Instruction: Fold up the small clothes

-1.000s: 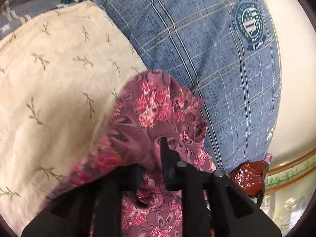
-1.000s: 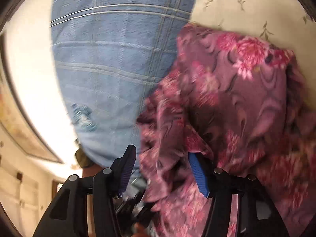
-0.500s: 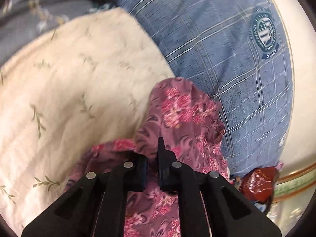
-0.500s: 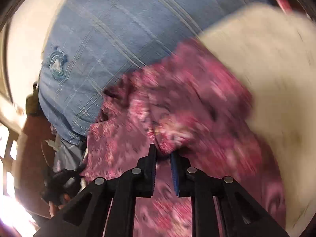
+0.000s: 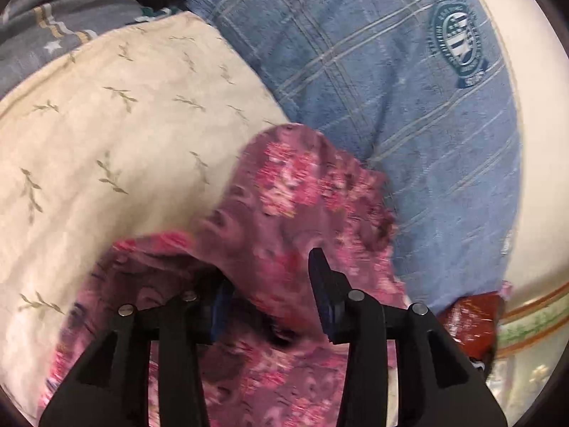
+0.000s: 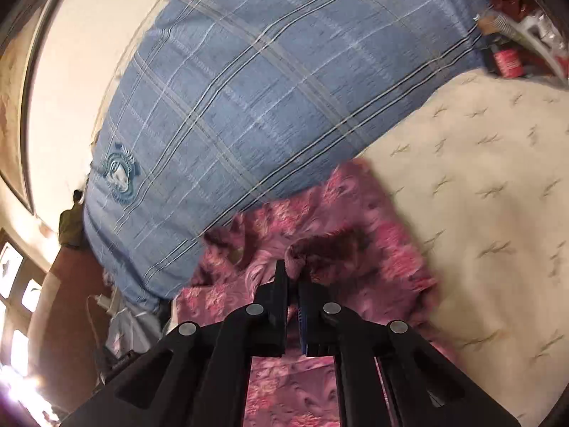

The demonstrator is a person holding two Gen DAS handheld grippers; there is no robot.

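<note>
A small pink and maroon floral garment (image 5: 302,199) lies bunched on a cream leaf-print cover (image 5: 106,142), against a blue plaid pillow (image 5: 391,82). My left gripper (image 5: 270,284) is open, its fingers spread over a raised fold of the garment, which lies loose between them. In the right wrist view the same garment (image 6: 355,220) lies ahead, and my right gripper (image 6: 292,277) is shut on a pinched fold of it.
The blue plaid pillow (image 6: 266,89) with a crest badge fills the far side. Grey star-print fabric (image 5: 53,28) lies at the far left. A red foil packet (image 5: 473,316) sits at the bed's edge. Red packets and clutter (image 6: 505,57) lie at the far right.
My left gripper, shut on the garment half a second ago, has opened. My right gripper has stayed shut on the garment since then and swung round, so the pillow shows more fully.
</note>
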